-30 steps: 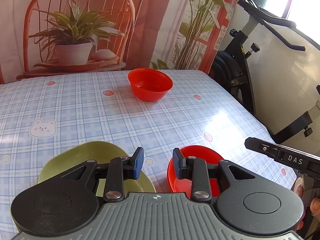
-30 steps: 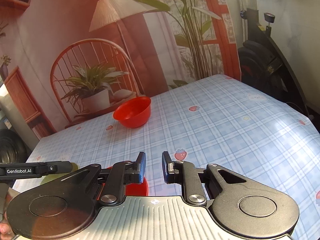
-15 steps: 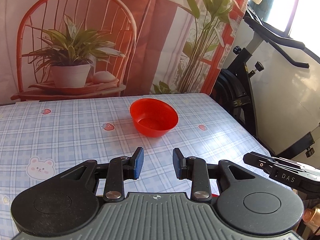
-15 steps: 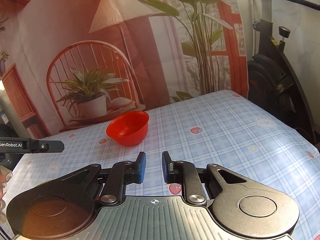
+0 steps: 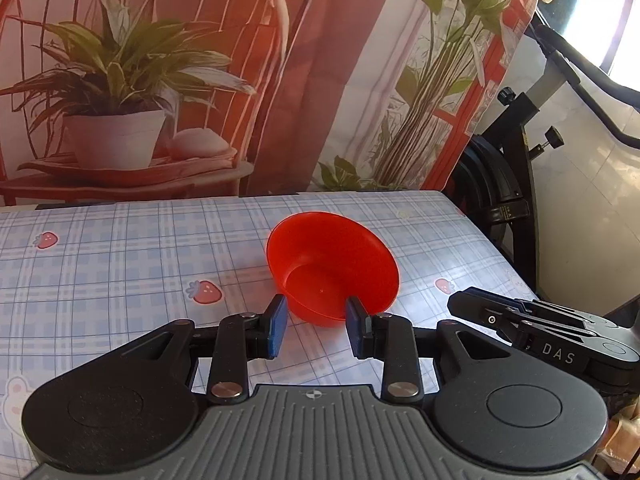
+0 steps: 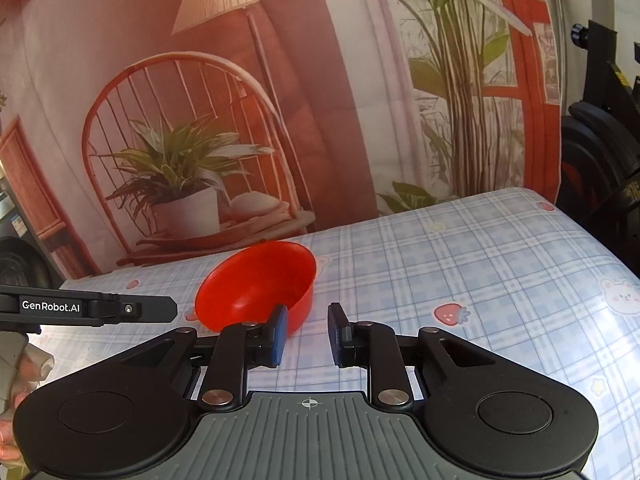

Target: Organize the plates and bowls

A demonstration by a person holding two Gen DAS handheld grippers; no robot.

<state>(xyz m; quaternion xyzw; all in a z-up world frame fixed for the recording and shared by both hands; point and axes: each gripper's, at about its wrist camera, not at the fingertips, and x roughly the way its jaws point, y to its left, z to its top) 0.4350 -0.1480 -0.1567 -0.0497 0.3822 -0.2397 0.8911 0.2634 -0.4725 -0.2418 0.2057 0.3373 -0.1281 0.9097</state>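
Both sets of tongs — left tongs [image 5: 316, 326] and right tongs [image 6: 307, 334], released and empty — have advanced from the near plates to the red bowl [image 5: 332, 266] mid-table [image 5: 120, 256], likely the next pickup.

Strong daylight is pouring in from the upper right of the left wrist view, blowing the window [image 5: 624, 36] out to white. Glare is washing across the tablecloth [image 5: 420, 320] at centre right, paling its checks; the same sheen is showing at right in the right wrist view. A reddish cast is tinting the backdrop [image 6: 304, 92]. The bowl [image 5: 332, 268] is glowing bright and throwing a faint shadow to its left. Both views are sharp, while fisheye bending is curving lines near the edges.
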